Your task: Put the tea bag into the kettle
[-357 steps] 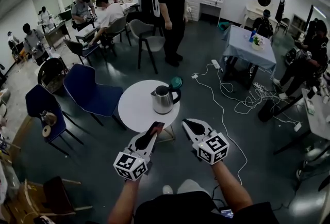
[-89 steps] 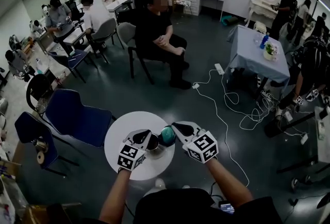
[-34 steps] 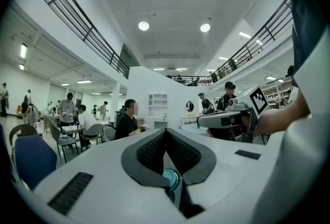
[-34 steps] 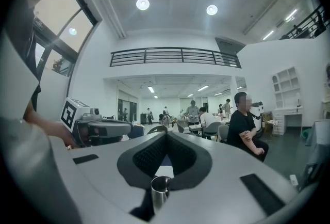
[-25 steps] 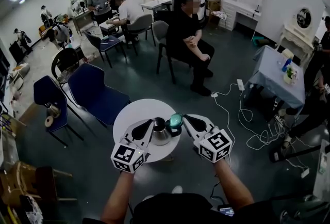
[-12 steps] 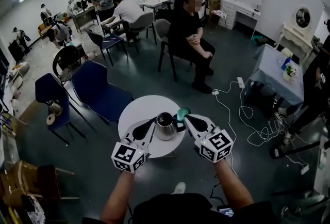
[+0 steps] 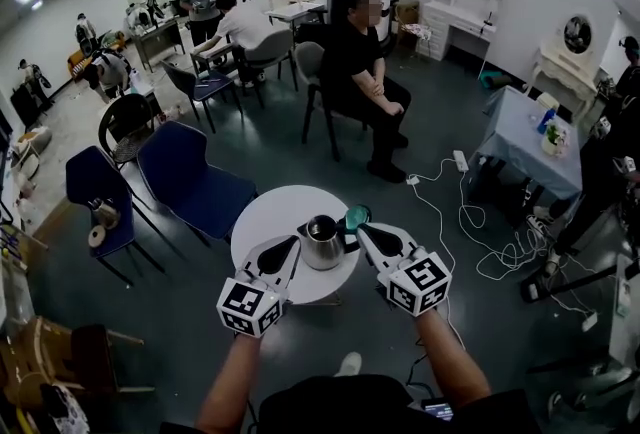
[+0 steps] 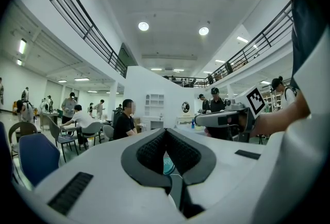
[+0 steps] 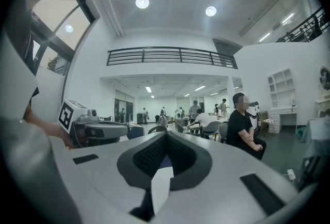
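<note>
Only the head view shows the setup: one steel kettle (image 7: 322,242) sits on the right side of a round white table (image 7: 262,222), with its teal lid (image 7: 355,217) flipped up on the far side. Neither gripper view catches the kettle body. They look out over the room instead, and each one has the other gripper in shot.

The left gripper (image 7: 292,244) hangs over the table's near edge, just left of the kettle. Its own view shows the jaws closed tip to tip with nothing pinched, only a teal patch (image 8: 166,166) peeking through the slot behind them. The right gripper (image 7: 364,232) is at the table's right edge, right by the lid, and you can't tell if it's touching. Its jaws are also closed with nothing in them.

The tea bag can't be made out in any view.

Count: two grippers, one kettle, one table, two blue chairs (image 7: 190,184) off the table's left.
</note>
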{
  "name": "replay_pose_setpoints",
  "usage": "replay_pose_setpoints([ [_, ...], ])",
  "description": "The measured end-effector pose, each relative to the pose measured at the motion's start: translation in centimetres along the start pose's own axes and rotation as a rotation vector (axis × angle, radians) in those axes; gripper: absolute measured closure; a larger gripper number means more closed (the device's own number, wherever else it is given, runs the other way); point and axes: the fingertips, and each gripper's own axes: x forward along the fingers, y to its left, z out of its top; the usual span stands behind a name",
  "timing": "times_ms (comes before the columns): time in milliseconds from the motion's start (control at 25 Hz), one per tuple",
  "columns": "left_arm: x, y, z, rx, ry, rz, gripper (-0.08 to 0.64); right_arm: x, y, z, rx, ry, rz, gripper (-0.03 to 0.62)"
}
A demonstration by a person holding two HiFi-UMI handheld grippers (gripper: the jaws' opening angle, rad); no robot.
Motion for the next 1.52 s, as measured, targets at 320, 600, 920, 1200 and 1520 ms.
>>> replay_pose_setpoints([
  [320,-2.3,-0.9,0.4,-0.002,-0.007,-0.016,0.545,-1.2,2.5,0.1,-0.003,-0.003,-0.013,0.576],
  [600,-4.9,-2.1,0.2,0.003,-0.004,-0.040,0.545,-2.4,5.2,0.0,-0.002,-0.005,-0.027,0.577],
  [920,-7.6,-4.0,-0.4,0.004,0.008,-0.077,0.545,-4.5,8.1,-0.3,0.001,-0.011,-0.055,0.577],
  [1200,-10.3,-6.0,-0.4,0.014,0.011,-0.107,0.545,-6.7,10.8,-0.6,0.003,-0.014,-0.078,0.576],
  [1520,-13.7,-8.3,-0.6,0.021,0.009,-0.119,0.545,-9.2,14.2,-1.1,0.006,-0.020,-0.086,0.576],
])
